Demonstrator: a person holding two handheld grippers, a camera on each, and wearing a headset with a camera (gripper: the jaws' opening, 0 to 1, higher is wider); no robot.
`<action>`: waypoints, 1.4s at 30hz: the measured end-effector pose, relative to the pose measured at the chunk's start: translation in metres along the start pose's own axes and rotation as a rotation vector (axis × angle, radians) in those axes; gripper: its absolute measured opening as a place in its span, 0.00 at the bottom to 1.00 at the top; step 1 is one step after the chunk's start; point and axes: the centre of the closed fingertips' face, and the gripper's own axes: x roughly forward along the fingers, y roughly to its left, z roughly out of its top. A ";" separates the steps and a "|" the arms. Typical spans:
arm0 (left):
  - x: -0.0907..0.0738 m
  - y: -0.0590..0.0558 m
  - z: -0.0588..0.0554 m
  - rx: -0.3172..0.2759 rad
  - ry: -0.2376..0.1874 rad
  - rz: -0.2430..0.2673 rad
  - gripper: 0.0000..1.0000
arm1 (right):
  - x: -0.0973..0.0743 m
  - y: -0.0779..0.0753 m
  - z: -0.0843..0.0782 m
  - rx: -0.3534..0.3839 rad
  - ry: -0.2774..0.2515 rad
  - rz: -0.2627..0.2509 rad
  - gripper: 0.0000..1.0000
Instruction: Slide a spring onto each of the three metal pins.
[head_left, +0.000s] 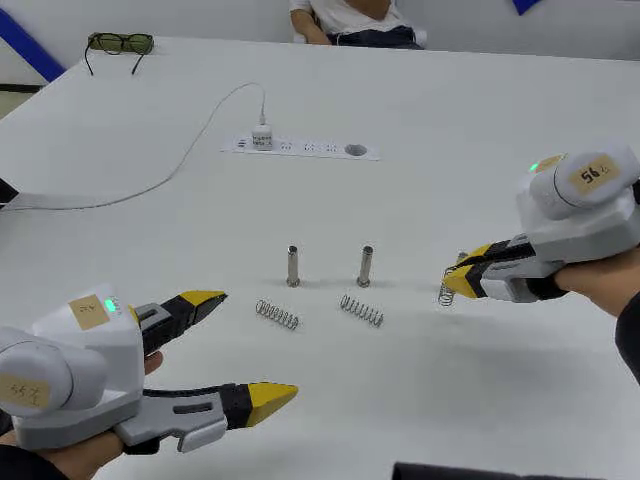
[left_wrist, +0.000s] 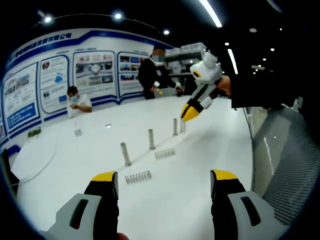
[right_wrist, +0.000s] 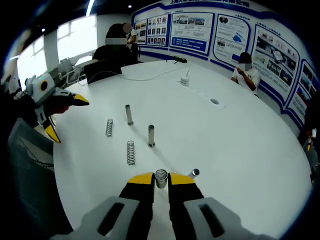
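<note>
**Third spring (right_wrist: 160, 177) held beside its pin (right_wrist: 194, 173), unseated**

Risk: the spring, pinched in the fingers (right_wrist: 142, 181) of the right gripper (head_left: 458, 283), sits just beside the pin. A misaligned descent could snag the coil or tip the pin. Right gripper lies low, near level. Left gripper (head_left: 243, 345) hovers, fingers spread.

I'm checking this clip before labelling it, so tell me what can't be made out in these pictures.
Third pin: head view, mostly hidden behind the right tool; right gripper view, its base hidden by a jaw.
Held spring: right gripper view, seen end-on, its length hidden between the jaws.
Seated person: head view, cut off by the top edge.
Wall posters: both gripper views, text too small to read.
</note>
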 end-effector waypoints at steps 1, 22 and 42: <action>0.000 0.000 0.000 0.000 -0.001 -0.001 0.77 | -0.001 -0.001 0.001 0.001 -0.002 -0.002 0.12; -0.002 -0.001 0.000 0.002 0.002 -0.004 0.77 | -0.022 -0.022 0.025 0.031 -0.062 -0.053 0.12; -0.004 0.001 -0.001 0.001 0.009 0.010 0.77 | -0.025 -0.047 0.032 0.047 -0.080 -0.099 0.12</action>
